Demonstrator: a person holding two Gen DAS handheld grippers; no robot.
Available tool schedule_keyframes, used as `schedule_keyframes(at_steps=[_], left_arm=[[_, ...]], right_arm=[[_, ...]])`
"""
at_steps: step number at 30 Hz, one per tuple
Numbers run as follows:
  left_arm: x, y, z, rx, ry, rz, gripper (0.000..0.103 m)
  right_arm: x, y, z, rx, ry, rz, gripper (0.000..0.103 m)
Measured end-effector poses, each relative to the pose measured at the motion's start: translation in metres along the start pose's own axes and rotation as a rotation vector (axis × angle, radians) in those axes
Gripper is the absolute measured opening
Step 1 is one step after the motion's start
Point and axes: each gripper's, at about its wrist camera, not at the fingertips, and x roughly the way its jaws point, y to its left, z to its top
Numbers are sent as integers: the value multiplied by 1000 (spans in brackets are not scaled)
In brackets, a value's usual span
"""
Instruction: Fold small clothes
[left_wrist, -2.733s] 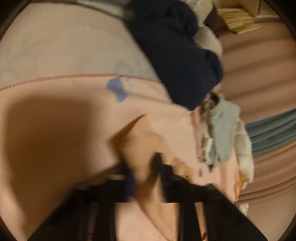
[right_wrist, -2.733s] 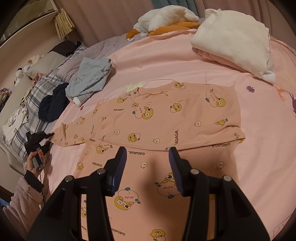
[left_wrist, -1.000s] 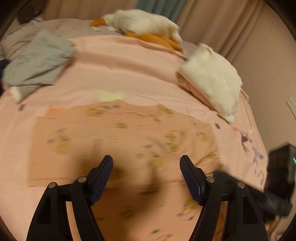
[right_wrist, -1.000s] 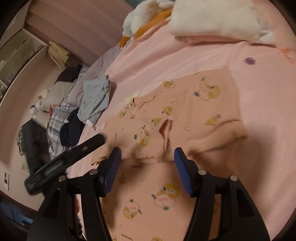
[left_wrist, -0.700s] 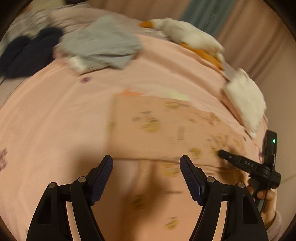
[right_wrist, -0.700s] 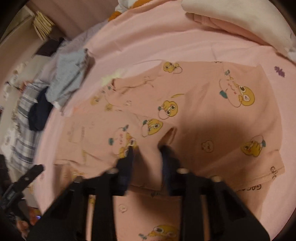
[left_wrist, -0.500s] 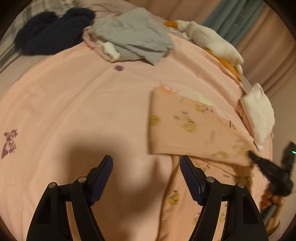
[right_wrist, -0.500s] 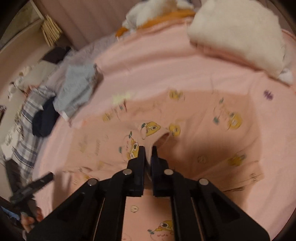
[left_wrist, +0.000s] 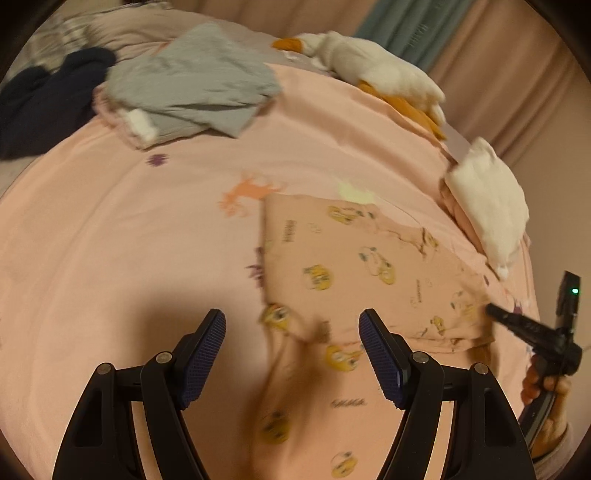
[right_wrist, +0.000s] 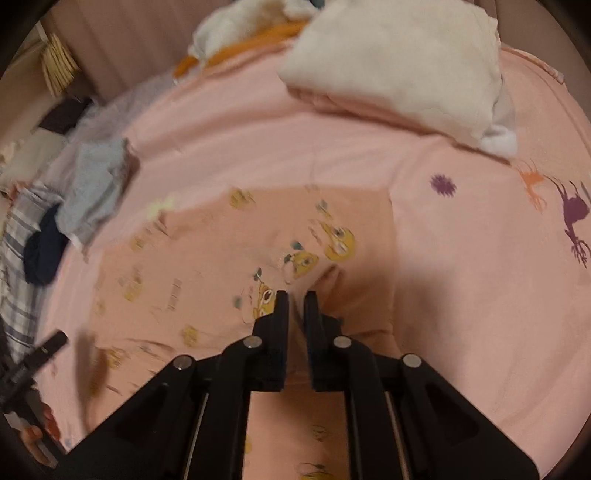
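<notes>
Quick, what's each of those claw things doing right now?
Left gripper: open, holding nothing.
Right gripper: shut on the pajama, pinching a fold.

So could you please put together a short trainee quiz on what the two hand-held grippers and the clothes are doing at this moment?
1. True or false: the right hand-held gripper is shut on the peach cartoon-print garment.
2. The left hand-held gripper is: A) open, holding nothing; B) shut on the grey garment; C) out of view.
3. Fill in: the folded white fleece lies on the ____ bedsheet.

Key: 1 true; 2 A; 3 pink.
</notes>
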Motion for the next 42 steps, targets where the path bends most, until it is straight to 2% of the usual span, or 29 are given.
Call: schedule_keyframes(at_steps=[1,2,4,6,7,8,11,15,17,21,22,23,24,25,26,27,31,35,38,42], left_arm=[[5,-3,2,9,4,-4,74],[9,-7,4,20,6,-8,74],[16,-16,6,47,4,-16,74],[23,-21,7,71,11,-33,74],[26,-25,6,83,14,-38,69],[30,-27,5,99,18,-35,59],[41,-29,-2,129,46,-37,40],[54,-24,-13,154,84,0,40],[57,-21,-17,162,92,-3,40],[48,-23,-15,150,104,-16,40],[42,-21,-15,132,104,-27,41],[35,-19,-16,111,104,-40,48],[27,-16,-18,90,102,-52,55],[19,-13,-20,75,94,-63,70],[6,-8,-26,63,81,-73,76],[-1,-4,-30,55,73,-81,77],[-22,18,-49,-7,111,-139,77],[-26,33,-76,-64,169,-210,77],[-25,38,-96,-103,203,-271,77],[-36,39,-116,-138,202,-371,77]], right_arm=[[1,-3,0,-2,-7,-26,25],[-2,-8,1,2,-32,-51,30],[-13,-16,1,13,-93,-82,32],[-23,-17,0,-5,-129,-15,32],[-25,-11,-2,-30,-124,32,30],[-25,-6,-6,-69,-112,79,25],[-16,9,-21,-167,-66,76,13],[9,2,-34,-177,4,-16,10],[15,-6,-38,-160,16,-4,10],[-1,-10,-41,-120,16,22,18],[-11,-11,-44,-106,11,40,26],[-23,-14,-48,-93,1,64,39],[-33,-16,-54,-81,-8,84,45],[-44,-21,-62,-64,-16,114,54],[-50,-25,-66,-53,-19,129,56],[-56,-28,-72,-43,-17,142,56],[-71,-52,-106,20,34,181,60],[-71,-68,-138,76,87,221,60],[-71,-72,-157,107,108,268,60],[-72,-63,-175,117,146,378,60]])
